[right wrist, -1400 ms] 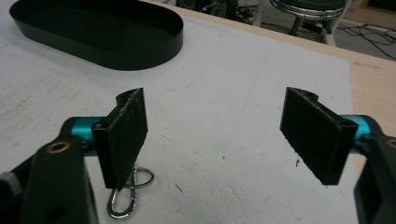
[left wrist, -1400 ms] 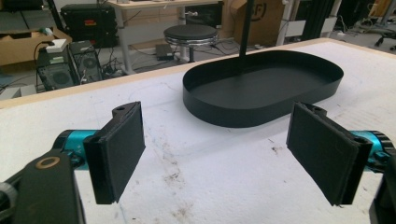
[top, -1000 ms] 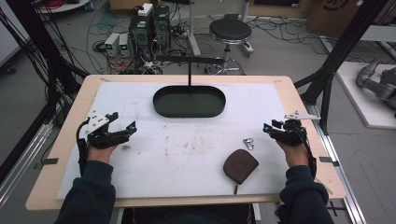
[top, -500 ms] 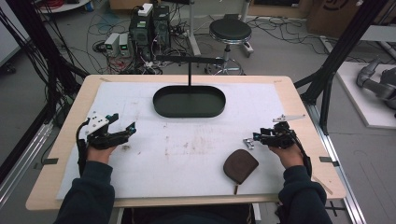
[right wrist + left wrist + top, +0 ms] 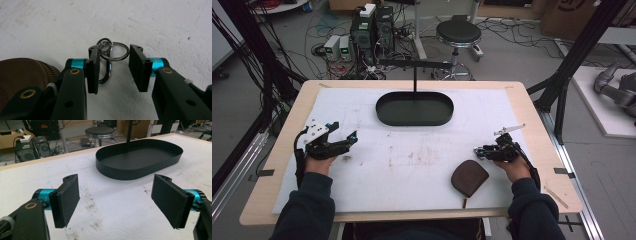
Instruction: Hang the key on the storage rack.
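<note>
While your right gripper (image 5: 112, 67) brackets the clip, read the entries below.

Right gripper: jaws part-spread around the clip (image 5: 106, 58), low centre of the right gripper view; one pad looks to touch the clip's side, the other stands apart from the ring. Nothing is pinched yet.
Left gripper (image 5: 120, 202): jaws spread wide, empty, over bare sheet at lower centre of the left gripper view.
Clip position: on the white sheet (image 5: 422, 165), right of centre in the high view, just beside the pouch (image 5: 469, 177).
Risk, slip: thin round metal lies flat; if you close off-centre, the pads may catch the ring alone and the clip would swing or skid out.
Risk, snag: the pouch lies near; a drag toward it could catch its zip.
Views compared: the right gripper view resolves ring, hook and pad gap; the high view gives the tray (image 5: 414, 108) and both hands' places. The left gripper view shows the tray's inside empty.
</note>
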{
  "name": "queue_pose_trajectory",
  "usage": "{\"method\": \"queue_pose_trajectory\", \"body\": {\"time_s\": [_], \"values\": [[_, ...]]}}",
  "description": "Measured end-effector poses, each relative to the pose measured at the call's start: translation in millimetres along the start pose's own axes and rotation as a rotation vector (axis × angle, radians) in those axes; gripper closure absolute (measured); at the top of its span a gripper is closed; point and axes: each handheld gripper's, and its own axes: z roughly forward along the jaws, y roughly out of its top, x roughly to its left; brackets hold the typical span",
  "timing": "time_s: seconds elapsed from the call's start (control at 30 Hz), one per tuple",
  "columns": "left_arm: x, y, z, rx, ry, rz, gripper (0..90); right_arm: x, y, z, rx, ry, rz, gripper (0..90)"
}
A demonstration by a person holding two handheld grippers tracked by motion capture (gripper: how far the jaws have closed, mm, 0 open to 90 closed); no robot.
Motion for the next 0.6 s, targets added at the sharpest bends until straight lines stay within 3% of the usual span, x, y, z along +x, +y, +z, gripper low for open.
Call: {"method": "queue_pose_trajectory", "body": {"time_s": [0.07, 0.13, 0.2, 0.23, 0.33, 0.4, 0.5, 0.53, 0.6], "values": [[0.4, -0.1, 0.1, 0.002, -0.001, 0.000, 22.5, 0.9, 0.6, -1.7, 0.002, -0.019, -0.046, 65.9], [0.4, -0.1, 0.0, 0.004, 0.001, 0.001, 22.5, 0.7, 1.5, -6.0, 0.005, -0.040, -0.099, 74.4], [0.0, -0.2, 0.4, 0.004, 0.002, -0.001, 22.5, 0.6, 2.5, -8.2, 0.003, -0.096, -0.162, 76.0], [0.0, -0.3, 0.6, 0.005, 0.000, -0.001, 22.5, 0.2, 2.8, -8.6, 0.004, -0.120, -0.169, 76.9], [-0.1, -0.2, 0.5, 0.005, 0.001, 0.000, 22.5, -2.3, 3.2, -9.2, -0.006, -0.195, -0.169, 79.8], [0.4, -0.4, 0.2, 0.005, 0.002, -0.002, 22.5, -5.2, 3.1, -11.6, -0.025, -0.208, -0.122, 79.7], [0.6, -0.6, 0.2, 0.006, 0.002, -0.003, 22.5, -9.2, 1.6, -12.6, -0.055, -0.156, -0.047, 76.6], [0.6, -0.6, 0.2, 0.007, 0.001, -0.003, 22.5, -9.2, 1.6, -12.6, -0.055, -0.156, -0.047, 76.6], [0.5, -0.5, 0.0, 0.007, 0.003, -0.002, 22.5, -8.2, 1.2, -10.5, -0.068, -0.103, -0.023, 73.9]]}}
